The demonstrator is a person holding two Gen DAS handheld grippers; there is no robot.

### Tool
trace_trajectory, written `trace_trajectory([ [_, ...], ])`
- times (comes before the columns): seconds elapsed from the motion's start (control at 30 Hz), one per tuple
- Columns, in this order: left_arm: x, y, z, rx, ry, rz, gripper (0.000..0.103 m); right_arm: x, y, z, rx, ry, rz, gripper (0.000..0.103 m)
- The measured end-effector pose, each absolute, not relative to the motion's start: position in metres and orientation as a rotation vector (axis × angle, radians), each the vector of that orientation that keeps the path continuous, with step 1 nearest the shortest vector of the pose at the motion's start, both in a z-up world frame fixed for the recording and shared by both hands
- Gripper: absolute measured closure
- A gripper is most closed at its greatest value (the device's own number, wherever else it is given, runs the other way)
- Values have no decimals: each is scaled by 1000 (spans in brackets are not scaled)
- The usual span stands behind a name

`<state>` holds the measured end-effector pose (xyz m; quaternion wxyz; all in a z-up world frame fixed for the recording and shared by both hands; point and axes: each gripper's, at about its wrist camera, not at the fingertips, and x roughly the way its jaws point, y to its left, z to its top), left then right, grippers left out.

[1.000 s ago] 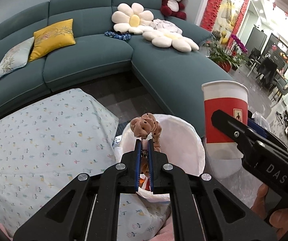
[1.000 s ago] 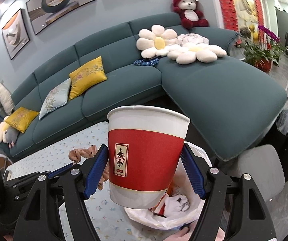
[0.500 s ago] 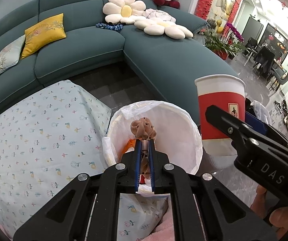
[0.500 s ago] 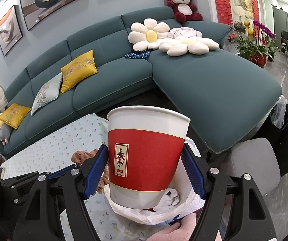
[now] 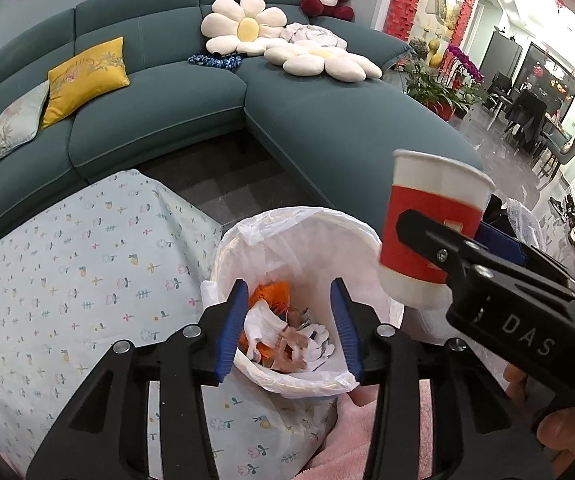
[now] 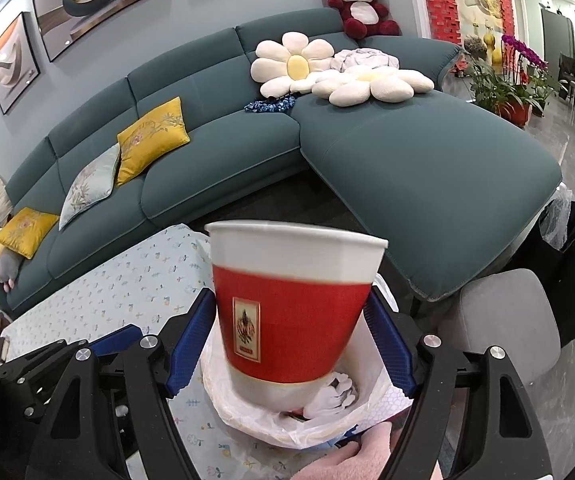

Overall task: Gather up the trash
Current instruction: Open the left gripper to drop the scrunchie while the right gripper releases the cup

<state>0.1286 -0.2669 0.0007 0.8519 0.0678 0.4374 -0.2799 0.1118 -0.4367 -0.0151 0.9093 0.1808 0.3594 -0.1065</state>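
Note:
A white-lined trash bin (image 5: 231, 248) stands beside the table's edge, with tissues and orange scraps (image 5: 283, 332) inside. My left gripper (image 5: 287, 320) is open and empty just above the bin. My right gripper (image 6: 291, 340) holds a red and white paper cup (image 6: 287, 312), tilted and slightly blurred, over the bin's right side; the jaws look a little apart from the cup's sides. The cup also shows in the left wrist view (image 5: 431, 232). The bin also shows below the cup in the right wrist view (image 6: 247, 412).
A table with a floral cloth (image 5: 67, 264) lies left of the bin. A teal corner sofa (image 5: 327, 120) with cushions stands behind. A grey stool (image 6: 499, 320) is at the right. A hand in a pink sleeve (image 6: 367, 456) holds the bin's near rim.
My left gripper opened and the brown scrap it held is gone from its jaws. Both grippers came lower over the bin. The cup has tilted and the right jaws have widened.

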Motion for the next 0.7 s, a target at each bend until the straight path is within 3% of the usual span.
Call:
trace_trajectory([
  [0.7, 131, -246, -3, 122, 914, -547, 55, 119, -425, -15, 329, 759, -197, 30],
])
